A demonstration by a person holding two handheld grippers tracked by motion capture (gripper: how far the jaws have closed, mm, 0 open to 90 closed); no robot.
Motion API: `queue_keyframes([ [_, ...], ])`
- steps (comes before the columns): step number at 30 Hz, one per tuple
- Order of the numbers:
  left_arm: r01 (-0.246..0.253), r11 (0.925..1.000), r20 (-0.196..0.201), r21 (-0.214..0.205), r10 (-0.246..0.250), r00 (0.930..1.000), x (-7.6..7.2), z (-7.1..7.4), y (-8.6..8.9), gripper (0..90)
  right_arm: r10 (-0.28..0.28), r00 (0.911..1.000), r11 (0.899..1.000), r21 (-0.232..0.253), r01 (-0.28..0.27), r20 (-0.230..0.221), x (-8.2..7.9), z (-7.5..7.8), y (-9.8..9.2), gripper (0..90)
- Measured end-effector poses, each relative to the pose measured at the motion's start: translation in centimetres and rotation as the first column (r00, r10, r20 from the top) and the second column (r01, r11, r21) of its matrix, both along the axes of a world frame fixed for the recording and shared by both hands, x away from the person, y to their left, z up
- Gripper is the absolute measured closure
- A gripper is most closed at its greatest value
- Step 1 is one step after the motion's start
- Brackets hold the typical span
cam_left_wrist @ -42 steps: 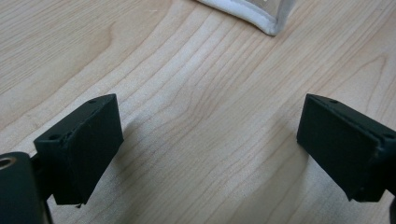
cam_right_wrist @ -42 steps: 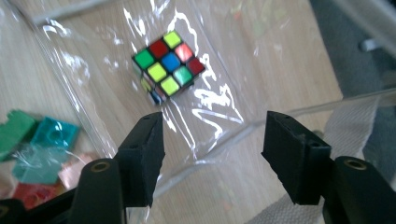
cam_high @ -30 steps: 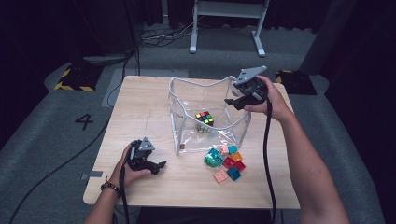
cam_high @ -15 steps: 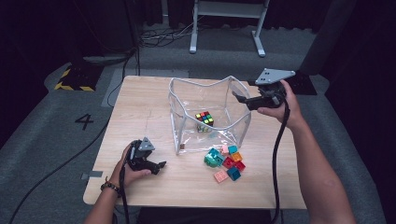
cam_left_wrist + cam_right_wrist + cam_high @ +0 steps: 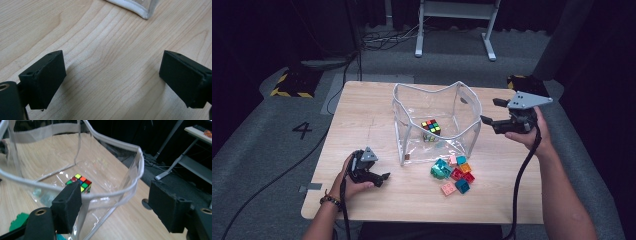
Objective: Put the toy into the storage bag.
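clear plastic bag [image 5: 437, 107] holds one colour cube [image 5: 430, 126] — both grippers' fingers wide apart, gripping nothing.

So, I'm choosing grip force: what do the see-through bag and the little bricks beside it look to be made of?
The bag looks like soft clear vinyl film with a white sewn-on edging: you see the cube through its walls, and the rim sags in waves. The bricks look like hard, glossy moulded plastic in solid colours, probably rigid. The table is pale wood-grain, possibly laminate.
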State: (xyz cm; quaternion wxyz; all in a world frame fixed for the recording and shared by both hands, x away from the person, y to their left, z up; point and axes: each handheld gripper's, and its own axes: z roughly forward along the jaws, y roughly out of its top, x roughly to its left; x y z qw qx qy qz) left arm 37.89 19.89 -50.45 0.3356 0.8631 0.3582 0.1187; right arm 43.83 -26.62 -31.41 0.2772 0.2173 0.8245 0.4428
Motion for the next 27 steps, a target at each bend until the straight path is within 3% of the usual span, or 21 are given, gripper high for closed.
queue_keyframes([
  [4, -0.004, 1.0, -0.001, -0.001, 0.004, 1.0, 0.0, 0.0, -0.1, 6.9, -0.003, 0.9991, 1.0, 0.03, 0.004, -0.043, -0.4, -2.0, -1.1, 28.0],
  [7, -0.005, 1.0, -0.001, 0.0, 0.005, 1.0, 0.0, 0.0, -0.1, 6.9, 0.008, 0.9989, 0.999, 0.035, -0.006, -0.047, -0.8, -3.8, -1.3, 31.2],
  [14, -0.008, 1.0, 0.0, 0.004, 0.008, 1.0, 0.0, 0.0, -0.1, 6.9, 0.031, 0.9927, 0.999, 0.038, -0.027, -0.116, -1.1, -7.4, -1.3, 33.1],
  [18, -0.008, 1.0, -0.001, 0.004, 0.008, 1.0, 0.0, 0.0, -0.1, 6.9, 0.058, 0.9845, 0.997, 0.052, -0.05, -0.166, -2.1, -9.3, -1.3, 34.2],
  [21, -0.007, 1.0, 0.0, 0.004, 0.007, 1.0, 0.0, 0.0, -0.1, 6.9, 0.066, 0.9778, 0.998, 0.014, -0.064, -0.199, -3.0, -11.0, -1.1, 34.7],
  [25, -0.008, 1.0, -0.001, 0.004, 0.008, 1.0, 0.0, 0.0, -0.1, 6.9, 0.072, 0.9718, 0.997, 0.008, -0.072, -0.225, -4.3, -12.3, -1.2, 34.8],
  [26, -0.008, 1.0, -0.001, 0.004, 0.008, 1.0, 0.0, 0.0, -0.1, 6.9, 0.072, 0.9718, 0.997, 0.008, -0.072, -0.225, -4.3, -12.3, -1.2, 34.8],
  [27, -0.008, 1.0, -0.001, 0.004, 0.008, 1.0, 0.0, 0.0, -0.1, 6.9, 0.072, 0.9664, 0.997, 0.029, -0.067, -0.247, -4.9, -13.1, -1.2, 35.4],
])
